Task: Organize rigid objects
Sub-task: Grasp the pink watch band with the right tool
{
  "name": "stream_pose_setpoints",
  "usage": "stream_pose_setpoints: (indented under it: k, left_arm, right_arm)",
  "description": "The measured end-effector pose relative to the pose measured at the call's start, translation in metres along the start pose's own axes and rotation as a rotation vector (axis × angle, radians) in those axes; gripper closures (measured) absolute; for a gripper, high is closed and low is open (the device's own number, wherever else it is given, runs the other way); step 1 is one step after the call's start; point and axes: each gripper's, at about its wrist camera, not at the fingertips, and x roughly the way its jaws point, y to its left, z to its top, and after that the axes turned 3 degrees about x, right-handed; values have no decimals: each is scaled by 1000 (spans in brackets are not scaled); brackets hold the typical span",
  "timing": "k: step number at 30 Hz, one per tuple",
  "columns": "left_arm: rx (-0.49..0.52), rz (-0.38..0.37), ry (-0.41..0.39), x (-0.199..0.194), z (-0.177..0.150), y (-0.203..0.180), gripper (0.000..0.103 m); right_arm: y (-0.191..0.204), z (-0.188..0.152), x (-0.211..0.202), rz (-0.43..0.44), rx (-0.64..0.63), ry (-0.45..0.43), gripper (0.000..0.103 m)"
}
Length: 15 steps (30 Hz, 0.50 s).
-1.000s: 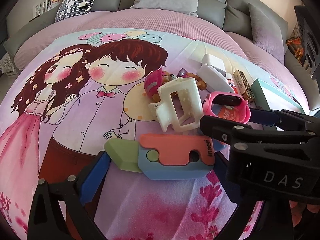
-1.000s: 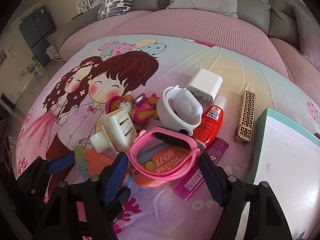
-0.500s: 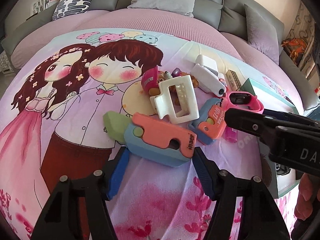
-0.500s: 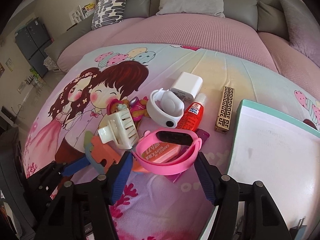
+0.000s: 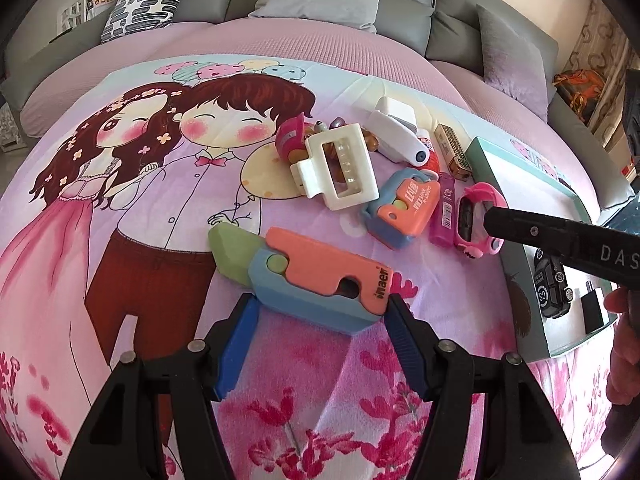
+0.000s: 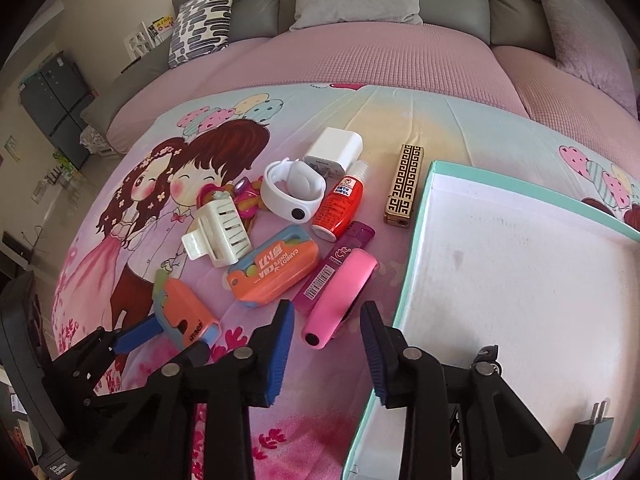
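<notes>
1. Looking along my left gripper, I see the big toy knife, orange over blue with a green blade, lying across the gap between the 2 blue pads. The handle end with the printed brand touches the right-hand pad, and the blue underside meets the left-hand one, so the jaws stand about half open and clamped on it.
2. The knife sits on the cartoon blanket, toward its near edge, with the green blade pointing at the drawn couple.
3. My right gripper has the pink watch band between its 2 pads. The jaws are closing, and the band's near end lies in the gap; I cannot tell whether either pad presses on it.
4. The band lies on the blanket just beside the left wall of the teal box, next to a purple lighter.
5. Further up the blanket are the small orange knife toy, a cream hair clip, a white watch band, a red bottle, a white charger and a gold patterned lighter.
6. Inside the box, at its near end, I see a black toy car and a dark plug.
</notes>
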Motion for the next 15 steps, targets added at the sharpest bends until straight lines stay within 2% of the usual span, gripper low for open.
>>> stream_pose_setpoints:
  k: [8,15]
  left_arm:
    - [-26,-11,-1,-10,-13,6,36]
    - [-24,-13,-11,-11,-18,7,36]
  right_arm:
    - [-6,-4,7,30,20,27,69]
    - [-2,-2,15,-9,13,16,69]
